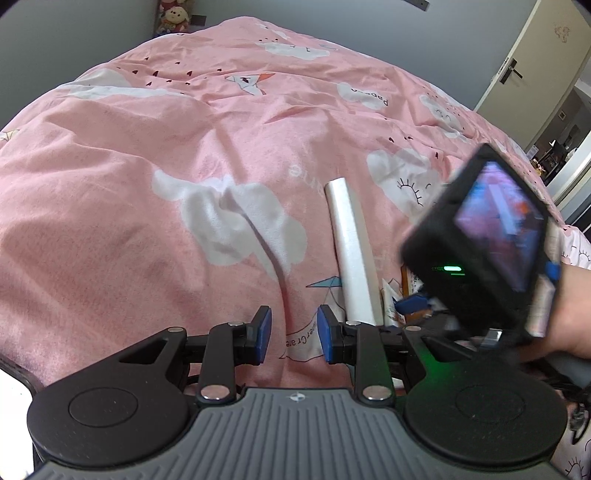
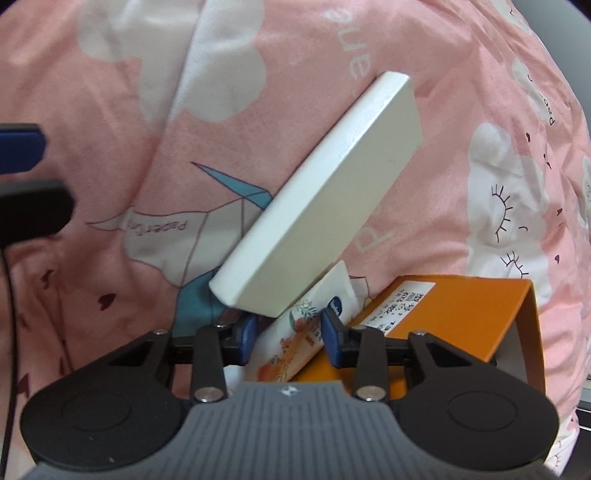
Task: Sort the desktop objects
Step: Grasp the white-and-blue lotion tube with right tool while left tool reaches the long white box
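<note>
A white flat box [image 2: 314,199] lies tilted on the pink bedspread [image 2: 110,110], its near end resting on a white tube with orange fruit print [image 2: 295,339]. The tube lies partly on an orange box [image 2: 461,317]. My right gripper [image 2: 290,338] is open, its blue pads on either side of the tube. In the left wrist view the white box [image 1: 352,254] shows edge-on, just right of my left gripper [image 1: 294,332], which is open and empty over the bedspread [image 1: 147,184]. The right gripper's body [image 1: 480,243] is at the right.
The pink quilt with cloud prints covers the whole bed. Stuffed toys [image 1: 173,16] sit at the far wall. A door [image 1: 524,59] stands at the right. The left gripper's blue pad [image 2: 20,147] shows at the left edge of the right wrist view.
</note>
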